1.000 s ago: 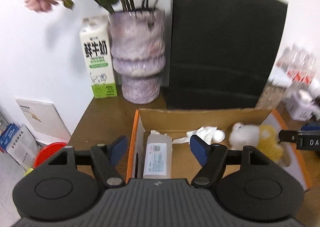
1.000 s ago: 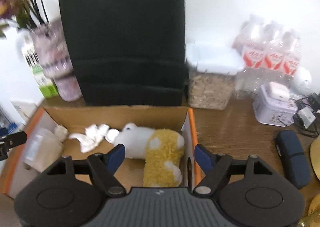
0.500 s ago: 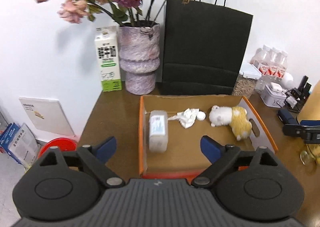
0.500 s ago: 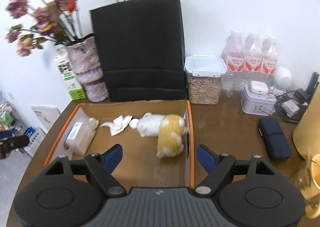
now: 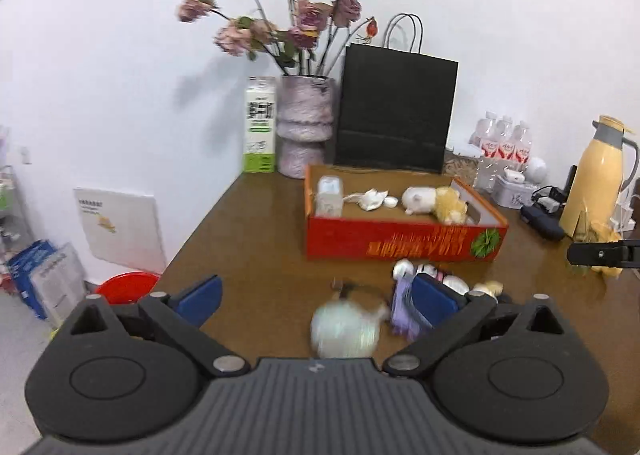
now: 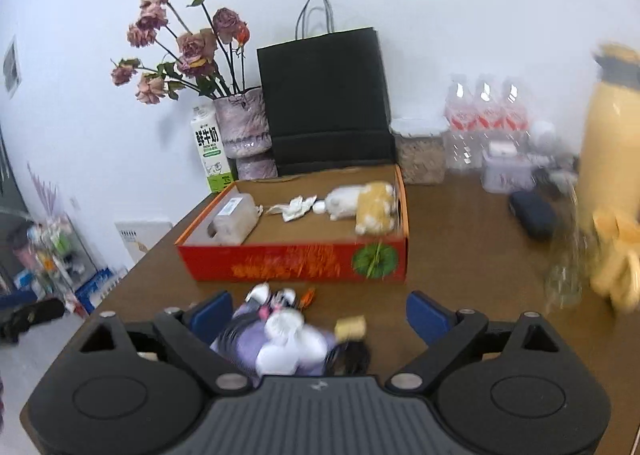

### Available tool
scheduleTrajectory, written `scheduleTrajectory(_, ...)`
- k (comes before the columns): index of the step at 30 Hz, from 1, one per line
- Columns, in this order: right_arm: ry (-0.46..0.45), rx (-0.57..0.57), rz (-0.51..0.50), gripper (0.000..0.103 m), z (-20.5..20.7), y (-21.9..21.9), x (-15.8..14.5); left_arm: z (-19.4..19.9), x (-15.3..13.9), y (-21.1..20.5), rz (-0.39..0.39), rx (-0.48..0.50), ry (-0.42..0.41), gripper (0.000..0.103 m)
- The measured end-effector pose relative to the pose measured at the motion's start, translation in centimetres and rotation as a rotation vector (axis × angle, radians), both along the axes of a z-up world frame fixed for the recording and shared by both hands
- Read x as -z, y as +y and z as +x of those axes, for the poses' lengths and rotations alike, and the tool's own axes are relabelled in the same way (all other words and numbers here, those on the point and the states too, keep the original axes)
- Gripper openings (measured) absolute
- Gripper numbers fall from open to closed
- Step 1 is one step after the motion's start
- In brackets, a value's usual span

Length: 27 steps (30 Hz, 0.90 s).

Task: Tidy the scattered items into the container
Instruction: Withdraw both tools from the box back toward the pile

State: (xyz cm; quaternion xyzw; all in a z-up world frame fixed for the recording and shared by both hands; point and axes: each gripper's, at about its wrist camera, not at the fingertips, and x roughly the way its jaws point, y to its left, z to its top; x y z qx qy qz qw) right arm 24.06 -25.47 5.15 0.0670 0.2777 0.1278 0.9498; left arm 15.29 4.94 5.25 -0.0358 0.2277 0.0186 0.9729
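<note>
The red cardboard box (image 5: 400, 243) stands on the brown table and holds a clear bottle (image 5: 330, 197), a crumpled tissue (image 5: 370, 199) and a white-and-yellow plush toy (image 5: 434, 201). In front of it lie a pale round item (image 5: 344, 331) and a purple-and-white plush doll (image 6: 280, 339). My left gripper (image 5: 316, 299) is open, low over the pale item. My right gripper (image 6: 320, 309) is open over the doll, which lies between its fingers. The box also shows in the right wrist view (image 6: 296, 255).
Behind the box stand a milk carton (image 5: 260, 127), a vase of flowers (image 5: 306, 127) and a black paper bag (image 5: 394, 111). Water bottles (image 6: 486, 119), a cereal jar (image 6: 420, 151), a yellow thermos (image 5: 596, 175) and a dark case (image 6: 532, 213) crowd the right side. The table's left edge drops to a red basin (image 5: 128, 285).
Both grippers have pulled back and away from the box, from over its inside to the table in front of it. The loose items in front have come into view. Both stay open.
</note>
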Motion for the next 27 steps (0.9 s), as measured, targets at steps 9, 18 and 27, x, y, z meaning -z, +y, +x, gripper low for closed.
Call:
scheduleTrajectory(9, -0.073, 0.117, -0.139, 0.094, -9.2, 3.2, 8.1, -3.4, 6.3, -2.7, 0.123, -0.018, 0.078, 0.103)
scheduleTrajectory(18, -0.057, 0.100, -0.093, 0.094, -12.0, 2.8, 10.5, -4.5, 8.6, -5.0, 0.028, 0.014, 0.131, 0.103)
scheduleTrajectory(27, -0.039, 0.104, -0.109, 0.094, -12.7, 2.5, 10.9, -4.2, 9.5, -4.9, 0.017, 0.024, 0.154, 0.103)
